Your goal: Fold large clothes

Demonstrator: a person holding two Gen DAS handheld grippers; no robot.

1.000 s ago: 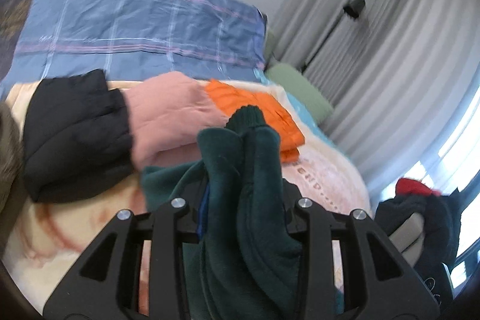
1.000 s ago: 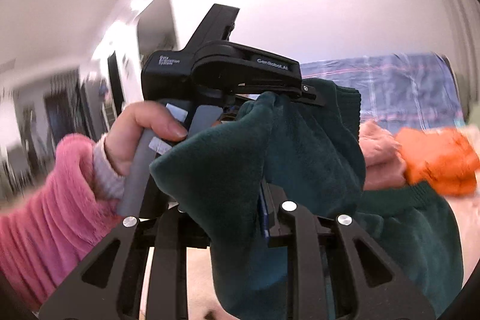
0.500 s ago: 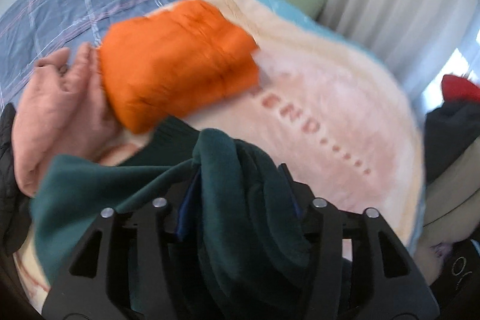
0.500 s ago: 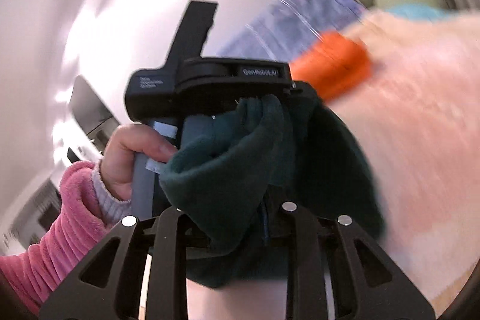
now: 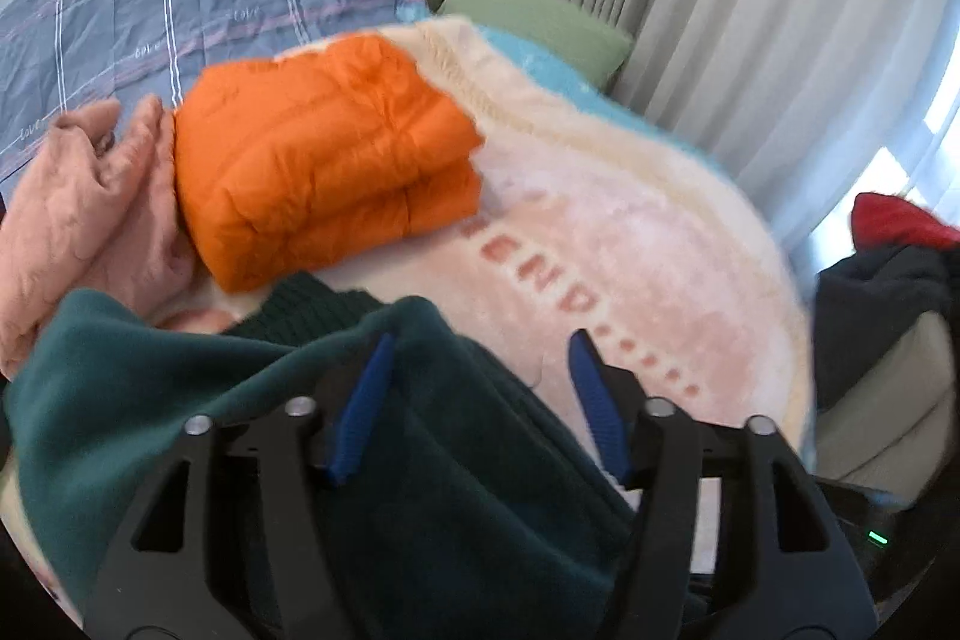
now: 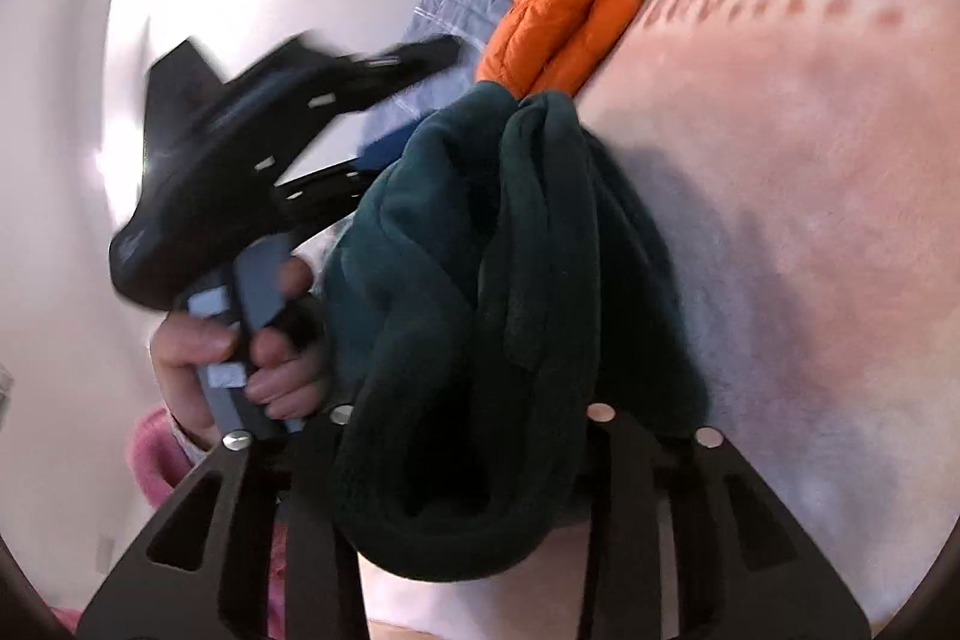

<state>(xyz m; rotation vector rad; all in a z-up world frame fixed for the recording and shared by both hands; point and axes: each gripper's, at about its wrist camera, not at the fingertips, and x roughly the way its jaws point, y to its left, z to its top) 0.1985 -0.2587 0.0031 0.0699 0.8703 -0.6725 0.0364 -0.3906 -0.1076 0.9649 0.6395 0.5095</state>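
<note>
Ahead of both jaws spreads the blanket [image 5: 630, 232], where we are folding a green fleece [image 5: 468, 490]. Beyond our left jaws sit a folded orange jacket [image 5: 324, 172] and a pink garment [image 5: 84, 196].

The fleece lies bunched across our left gripper [image 5: 480, 400], whose blue pads stand apart, so nothing is pinched there. Our right gripper [image 6: 468, 418] has fleece heaped between its fingers; we cannot tell whether they clamp it.

We judge the risk plain: with the left jaws parted, the fold may slump off and unroll, or the loose hem may drag against the jacket.
</note>
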